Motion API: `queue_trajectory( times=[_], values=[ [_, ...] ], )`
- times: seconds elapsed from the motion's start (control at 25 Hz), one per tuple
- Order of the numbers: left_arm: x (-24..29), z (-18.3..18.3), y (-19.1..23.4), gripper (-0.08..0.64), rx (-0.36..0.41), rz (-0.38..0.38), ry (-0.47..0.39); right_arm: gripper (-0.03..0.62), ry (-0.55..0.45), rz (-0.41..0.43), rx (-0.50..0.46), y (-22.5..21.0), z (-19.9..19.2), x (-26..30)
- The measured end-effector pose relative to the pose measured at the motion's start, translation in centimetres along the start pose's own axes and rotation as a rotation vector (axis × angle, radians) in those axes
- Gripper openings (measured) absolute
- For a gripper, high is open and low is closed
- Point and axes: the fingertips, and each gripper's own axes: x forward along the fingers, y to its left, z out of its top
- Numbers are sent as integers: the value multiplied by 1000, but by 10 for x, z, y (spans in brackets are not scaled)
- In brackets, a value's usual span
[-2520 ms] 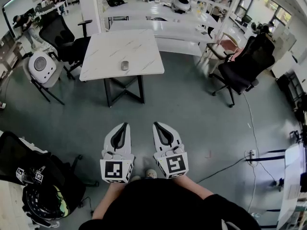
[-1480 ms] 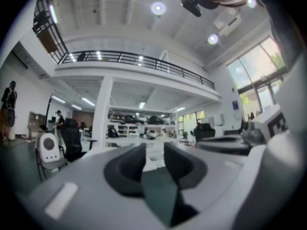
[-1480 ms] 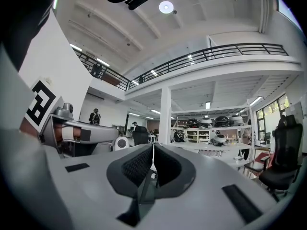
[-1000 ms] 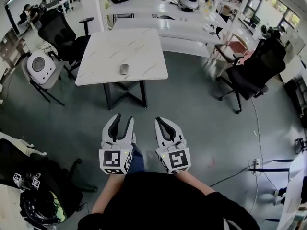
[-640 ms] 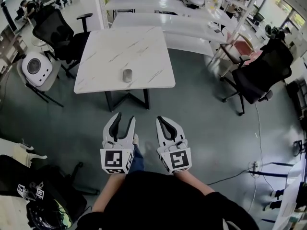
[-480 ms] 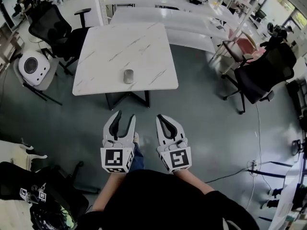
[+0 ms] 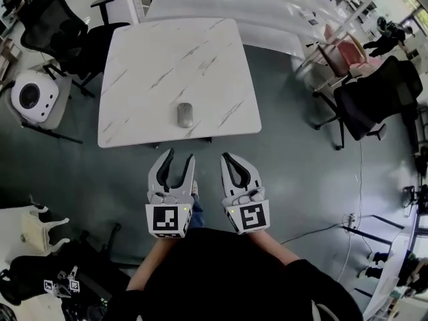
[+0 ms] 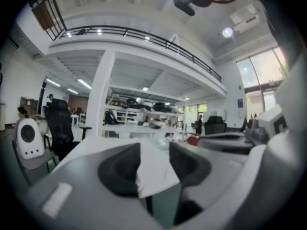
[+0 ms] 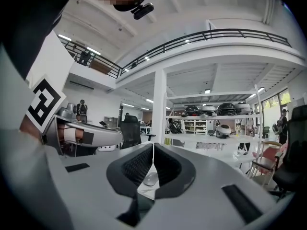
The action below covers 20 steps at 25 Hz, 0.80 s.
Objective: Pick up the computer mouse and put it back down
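While standing short of table (image 7: 174, 52), approach step: mouse (image 7: 185, 115) untouched near its near edge. Left gripper (image 7: 179, 156) spread, empty; right gripper (image 7: 231, 160) pressed together. Next: reach over edge, straddle mouse.

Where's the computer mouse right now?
In the head view, the mouse lies on the white marble table, near its front edge, just ahead of the left hand-held gripper.

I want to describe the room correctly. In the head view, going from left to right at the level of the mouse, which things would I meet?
white round device → mouse → black chair
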Motion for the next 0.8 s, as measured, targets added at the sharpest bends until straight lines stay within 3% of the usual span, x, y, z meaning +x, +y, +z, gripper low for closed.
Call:
queue_trajectory(
  times=[0.32, 0.8],
  values=[
    [40, -18, 38, 192, -9, -11, 50, 20, 32, -21, 15, -9, -13, 57],
    [80, -48, 48, 192, -62, 11, 134, 20, 54, 14, 31, -18, -26, 87]
  ],
)
